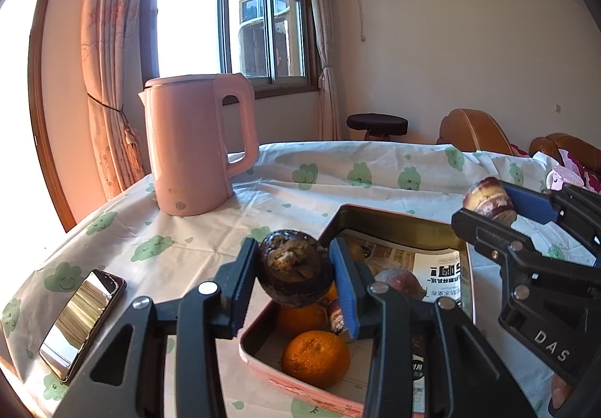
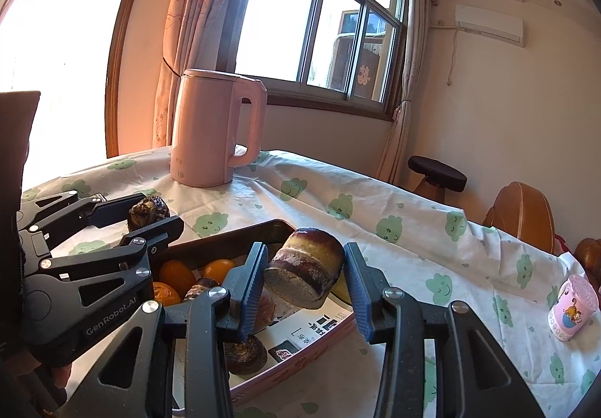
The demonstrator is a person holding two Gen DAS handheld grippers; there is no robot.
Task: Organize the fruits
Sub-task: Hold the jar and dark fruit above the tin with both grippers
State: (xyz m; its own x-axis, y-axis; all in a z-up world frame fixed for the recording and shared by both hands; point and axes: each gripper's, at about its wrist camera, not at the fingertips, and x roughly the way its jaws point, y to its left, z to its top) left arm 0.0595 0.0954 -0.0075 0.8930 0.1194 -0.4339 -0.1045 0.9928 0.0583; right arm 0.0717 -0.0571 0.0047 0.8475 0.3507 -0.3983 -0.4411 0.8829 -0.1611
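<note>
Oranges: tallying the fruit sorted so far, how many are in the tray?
3, clustered at one end of the tray: far orange, middle orange, near orange. Others may be hidden.

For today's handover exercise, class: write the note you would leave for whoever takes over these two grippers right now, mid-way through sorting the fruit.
Left gripper: shut on a dark round fruit, held above the near end of the pink tin tray.
Right gripper: holds a purple-and-yellow cut piece between its pads over the tray; the far pad shows a slight gap, so check the grip.
In the tray: oranges and some dark fruits on printed paper.
Done: several fruits are in the tray.
Left: place both held pieces.
</note>
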